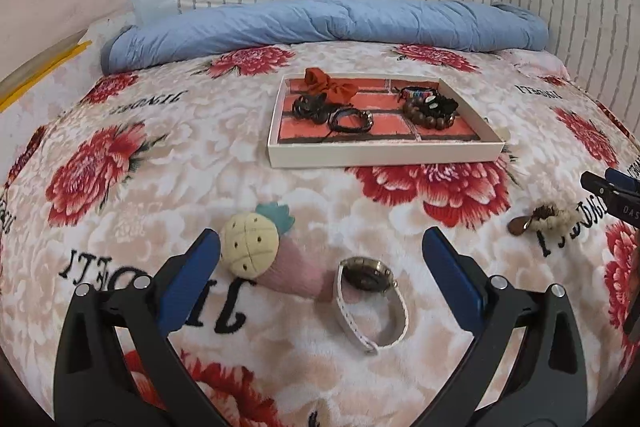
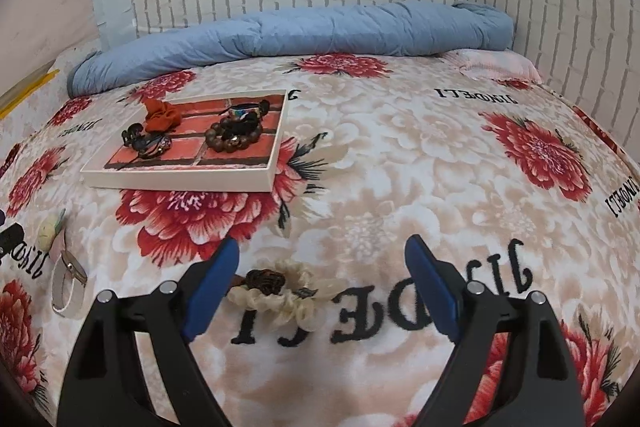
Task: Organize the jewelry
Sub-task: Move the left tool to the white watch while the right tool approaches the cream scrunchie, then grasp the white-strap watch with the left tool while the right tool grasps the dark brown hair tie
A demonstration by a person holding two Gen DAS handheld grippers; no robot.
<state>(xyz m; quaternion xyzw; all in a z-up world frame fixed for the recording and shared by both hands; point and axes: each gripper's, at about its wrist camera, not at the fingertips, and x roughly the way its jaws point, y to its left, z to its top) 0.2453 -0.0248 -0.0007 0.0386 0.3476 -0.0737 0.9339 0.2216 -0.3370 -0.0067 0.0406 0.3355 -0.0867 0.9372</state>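
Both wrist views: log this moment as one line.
left claw open over watch | right claw open over cream scrunchie | tray holds bracelets, ties

Bedroom: floral bedspread (image 2: pixel 400 155), rolled blue duvet (image 1: pixel 320 23)

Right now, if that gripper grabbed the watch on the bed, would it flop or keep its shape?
The watch would probably sag: its pale strap looks thin, curled in a loose loop. The metal-looking face seems the heaviest part, so it may swing. It probably won't slide on the plush blanket.
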